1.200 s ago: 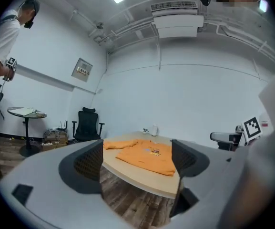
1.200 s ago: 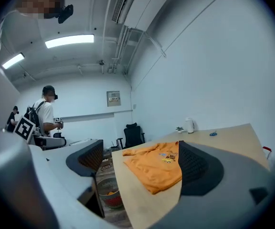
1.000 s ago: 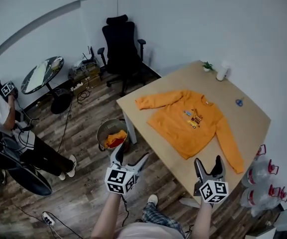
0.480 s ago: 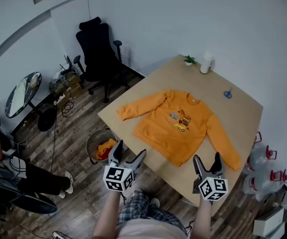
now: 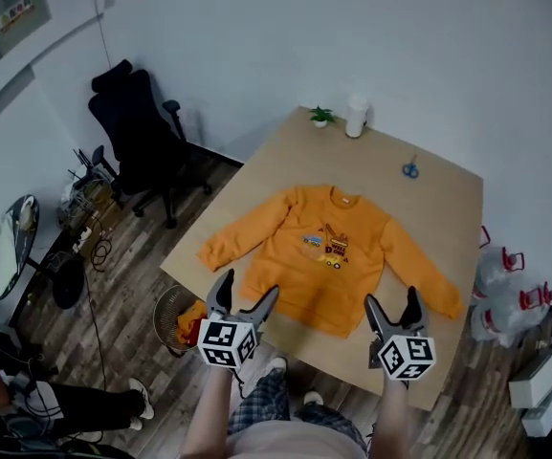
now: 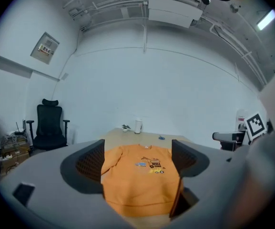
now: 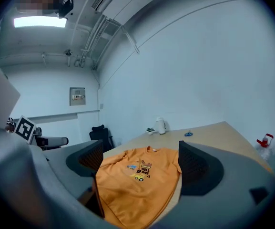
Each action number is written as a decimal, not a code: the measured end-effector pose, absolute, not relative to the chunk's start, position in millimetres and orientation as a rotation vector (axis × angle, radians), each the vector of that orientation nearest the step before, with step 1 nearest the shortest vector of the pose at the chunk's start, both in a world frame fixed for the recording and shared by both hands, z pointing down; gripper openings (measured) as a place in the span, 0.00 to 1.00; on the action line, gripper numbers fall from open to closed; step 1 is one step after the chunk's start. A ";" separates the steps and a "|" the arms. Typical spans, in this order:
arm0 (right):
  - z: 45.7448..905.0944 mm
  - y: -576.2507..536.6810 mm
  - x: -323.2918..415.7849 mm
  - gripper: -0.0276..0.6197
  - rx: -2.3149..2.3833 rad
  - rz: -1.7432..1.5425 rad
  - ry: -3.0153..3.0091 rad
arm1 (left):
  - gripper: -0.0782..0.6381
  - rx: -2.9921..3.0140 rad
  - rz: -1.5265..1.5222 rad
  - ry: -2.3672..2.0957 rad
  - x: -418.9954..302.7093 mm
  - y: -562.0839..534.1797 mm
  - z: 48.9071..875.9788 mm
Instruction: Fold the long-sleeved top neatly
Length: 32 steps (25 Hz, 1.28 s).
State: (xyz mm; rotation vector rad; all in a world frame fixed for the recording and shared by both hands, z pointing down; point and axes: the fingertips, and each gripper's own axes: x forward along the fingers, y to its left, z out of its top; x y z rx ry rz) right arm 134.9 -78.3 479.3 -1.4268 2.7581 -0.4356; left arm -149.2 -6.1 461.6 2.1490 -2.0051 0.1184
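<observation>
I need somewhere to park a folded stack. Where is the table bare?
Widest bare table: beyond the collar of the orange top, bordered by potted plant, white jug and blue scissors. Near edge below the hem: a thin strip. Both sleeves crowd the sides.

On one wooden table [image 5: 452, 208]: one orange long-sleeved top [image 5: 323, 256], one small potted plant [image 5: 321, 116], one white jug [image 5: 356, 117], one pair of blue scissors [image 5: 409, 170]. In front, two grippers, one left gripper [image 5: 247, 287] and one right gripper [image 5: 391, 297], each with one marker cube and two jaws. Off the table: one black office chair [image 5: 142, 132], one round glass-topped side table [image 5: 10, 247], one metal bin [image 5: 164, 304] with orange cloth inside, at least two clear water bottles [image 5: 494, 268] with red handles, one wall panel [image 5: 19, 6], and one other person [image 5: 75, 411], only legs showing.
</observation>
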 end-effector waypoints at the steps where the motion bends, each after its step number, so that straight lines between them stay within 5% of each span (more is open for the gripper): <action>1: 478.1 -81.7 131.4 0.78 -1.449 -0.430 2.745 | 0.72 2.167 0.120 -1.982 -152.6 -15.7 461.6; 32: 477.5 -131.0 88.4 0.76 -1.706 -0.467 2.597 | 0.72 2.313 0.177 -1.746 -189.1 -129.3 476.7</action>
